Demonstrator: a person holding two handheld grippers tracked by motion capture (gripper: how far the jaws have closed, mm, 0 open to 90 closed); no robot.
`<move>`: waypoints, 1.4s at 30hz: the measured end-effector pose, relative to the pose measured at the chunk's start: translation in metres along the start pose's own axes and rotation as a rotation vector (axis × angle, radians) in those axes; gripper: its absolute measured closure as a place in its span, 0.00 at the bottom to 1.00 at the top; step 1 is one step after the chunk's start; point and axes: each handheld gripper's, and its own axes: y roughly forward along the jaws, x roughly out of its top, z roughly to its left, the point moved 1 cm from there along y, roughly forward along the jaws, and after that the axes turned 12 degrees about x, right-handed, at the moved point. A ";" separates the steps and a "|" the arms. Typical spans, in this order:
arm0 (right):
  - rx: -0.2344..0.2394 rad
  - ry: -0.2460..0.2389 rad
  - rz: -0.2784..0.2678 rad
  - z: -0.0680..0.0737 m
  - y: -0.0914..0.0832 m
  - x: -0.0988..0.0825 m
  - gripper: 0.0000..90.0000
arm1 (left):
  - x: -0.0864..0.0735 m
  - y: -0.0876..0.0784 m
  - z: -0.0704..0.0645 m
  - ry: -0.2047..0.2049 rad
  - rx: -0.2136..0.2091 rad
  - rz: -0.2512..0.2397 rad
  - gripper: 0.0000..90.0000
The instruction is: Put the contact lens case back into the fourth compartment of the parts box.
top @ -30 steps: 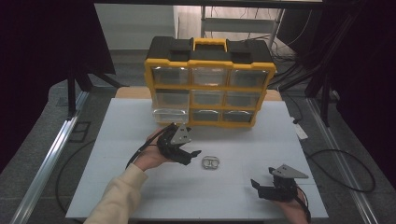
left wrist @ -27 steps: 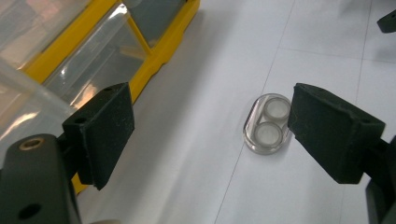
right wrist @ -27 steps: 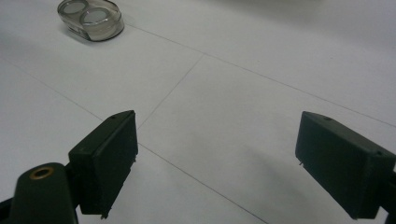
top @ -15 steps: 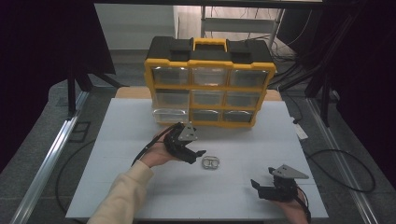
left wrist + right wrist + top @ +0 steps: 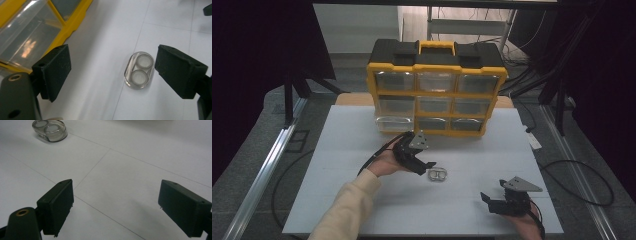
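- Small clear case [image 5: 438, 174] with two round wells lies flat on the white table [image 5: 337, 150], near its middle, a little toward the near edge.
- Left gripper [image 5: 428, 165] hovers just to the left of the case, jaws spread wide, grasping nothing. In the left gripper view the case [image 5: 139, 70] sits between the two black pads, close to the right-hand one; contact with that pad cannot be told.
- Left hand [image 5: 384, 162] and a pale sleeve [image 5: 344, 207] reach in from the near edge toward the centre.
- Right gripper [image 5: 490, 198] rests low by the near right corner of the table, well apart from the case, jaws released and empty. Its view shows bare table between the pads and the case [image 5: 50, 130] far off at upper left.
- Yellow and black drawer box [image 5: 437, 90] stands upright along the far edge, clear drawers facing the person. Its lower left drawer [image 5: 393, 122] is pulled out a little over the table.
- The drawer box [image 5: 37, 32] sits beside the left gripper's left-hand pad in that gripper's view, near but apart.
- Nothing lies between the left gripper and the case; the table around the case is plain white with thin seam lines.
- A black cable [image 5: 377, 155] trails from the left gripper back along the hand.
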 end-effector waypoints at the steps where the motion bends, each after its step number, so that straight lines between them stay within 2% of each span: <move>1: 0.000 0.000 0.000 0.000 0.000 0.000 0.15 | 0.000 0.001 0.000 0.003 -0.001 0.005 0.16; 8: -0.005 0.001 0.002 -0.001 0.000 0.000 0.15 | -0.002 0.009 0.000 -0.005 -0.031 0.029 0.16; 13: -0.003 0.001 0.001 -0.001 0.000 0.000 0.15 | -0.001 0.010 -0.003 -0.006 -0.054 0.025 0.15; 19: -0.004 0.001 0.003 -0.001 0.000 -0.001 0.15 | 0.003 0.012 -0.013 0.015 -0.083 0.020 0.15; 27: -0.003 0.000 0.007 -0.001 0.000 -0.001 0.15 | 0.002 0.022 -0.021 0.035 -0.110 0.058 0.15; 42: -0.001 0.001 0.013 0.000 0.000 -0.002 0.15 | -0.002 0.036 -0.021 0.019 -0.162 0.078 0.15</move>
